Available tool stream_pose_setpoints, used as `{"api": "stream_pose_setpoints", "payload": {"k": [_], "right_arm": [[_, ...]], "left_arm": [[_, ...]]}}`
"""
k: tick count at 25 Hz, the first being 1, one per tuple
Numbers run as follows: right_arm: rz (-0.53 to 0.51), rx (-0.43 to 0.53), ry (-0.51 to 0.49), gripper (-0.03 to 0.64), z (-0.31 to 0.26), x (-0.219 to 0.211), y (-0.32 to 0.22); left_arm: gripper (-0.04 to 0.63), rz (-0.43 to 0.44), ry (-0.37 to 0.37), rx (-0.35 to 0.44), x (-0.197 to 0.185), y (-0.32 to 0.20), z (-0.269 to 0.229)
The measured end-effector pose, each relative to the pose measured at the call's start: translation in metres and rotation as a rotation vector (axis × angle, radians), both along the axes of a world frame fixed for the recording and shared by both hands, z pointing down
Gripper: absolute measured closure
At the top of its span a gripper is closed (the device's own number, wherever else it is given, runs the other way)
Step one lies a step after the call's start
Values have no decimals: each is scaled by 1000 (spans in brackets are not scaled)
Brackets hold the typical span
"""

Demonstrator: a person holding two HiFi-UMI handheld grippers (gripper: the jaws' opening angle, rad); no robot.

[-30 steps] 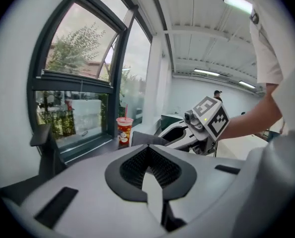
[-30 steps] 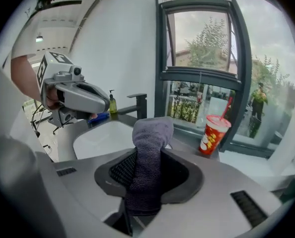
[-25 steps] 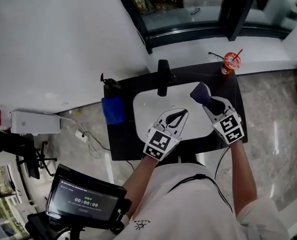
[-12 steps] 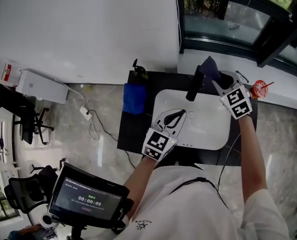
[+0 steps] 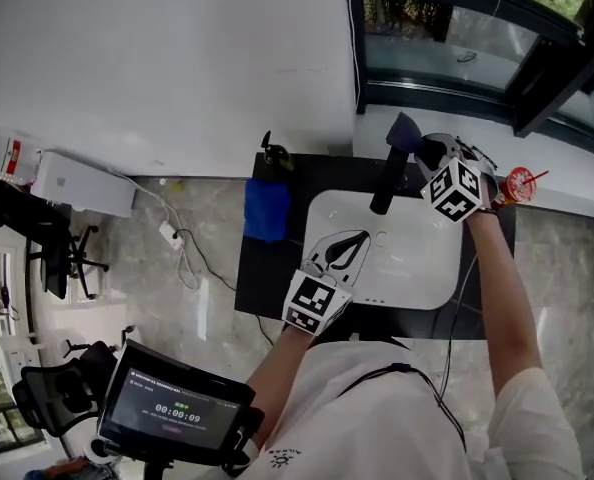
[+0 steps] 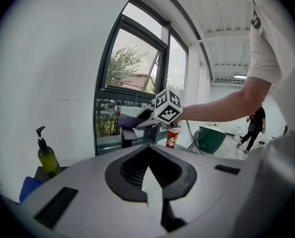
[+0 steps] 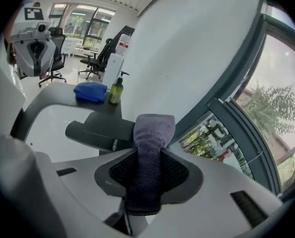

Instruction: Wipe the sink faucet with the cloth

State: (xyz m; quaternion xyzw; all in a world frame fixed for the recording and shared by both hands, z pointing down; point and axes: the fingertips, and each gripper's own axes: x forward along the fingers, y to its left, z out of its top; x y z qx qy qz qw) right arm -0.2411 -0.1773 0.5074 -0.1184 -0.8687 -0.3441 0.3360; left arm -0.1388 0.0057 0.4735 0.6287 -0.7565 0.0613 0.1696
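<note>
The black faucet (image 5: 384, 185) stands at the back of the white sink (image 5: 417, 268). My right gripper (image 5: 418, 148) is shut on a purple-grey cloth (image 5: 404, 130), whose free end lies right at the faucet's rear top; I cannot tell whether it touches. In the right gripper view the cloth (image 7: 150, 148) sticks out between the jaws just above the faucet (image 7: 100, 130). My left gripper (image 5: 361, 237) hovers over the basin's front left, shut and holding nothing. The left gripper view shows the right gripper (image 6: 140, 122) and cloth (image 6: 129, 120) at the faucet (image 6: 128, 139).
A blue folded cloth (image 5: 267, 209) and a soap bottle (image 5: 270, 155) sit on the black counter (image 5: 262, 268) left of the sink. A red cup (image 5: 520, 183) stands at the right rear. A window ledge runs behind. A person stands far off in the room.
My right gripper has carried the cloth from over the basin up to the back of the faucet and rolled. The left gripper has shifted slightly over the basin. The head view has swung.
</note>
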Motion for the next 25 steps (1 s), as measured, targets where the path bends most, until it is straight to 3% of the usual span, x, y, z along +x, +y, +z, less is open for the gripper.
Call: {"api": "stream_pose_setpoints", "payload": {"k": [9,13,15,18,19,22,25], "right_arm": [[-216,-3,122,497,10,35,45],[-304,-81,187,497,13,55,72],[-334,-172,198,497,6,64,85],[-275,-358,108,497,-21,61,82],[-232,-380,67,497,-30,55,72],[-110,-267,-34,497,-44,33,30],[-43,-155,-64,497,-42,18,4]], "left_arm": [[601,17,17,17,-4,-7,-2],[601,23,29,23,-6,-10,-2],[601,30,27,25,-5,-11,-3],[601,38,25,29,-4,-12,-5],[601,39,23,30,-5,-13,-6],[601,43,19,33,-5,-13,-6],[601,46,19,29,-4,-11,-4]]}}
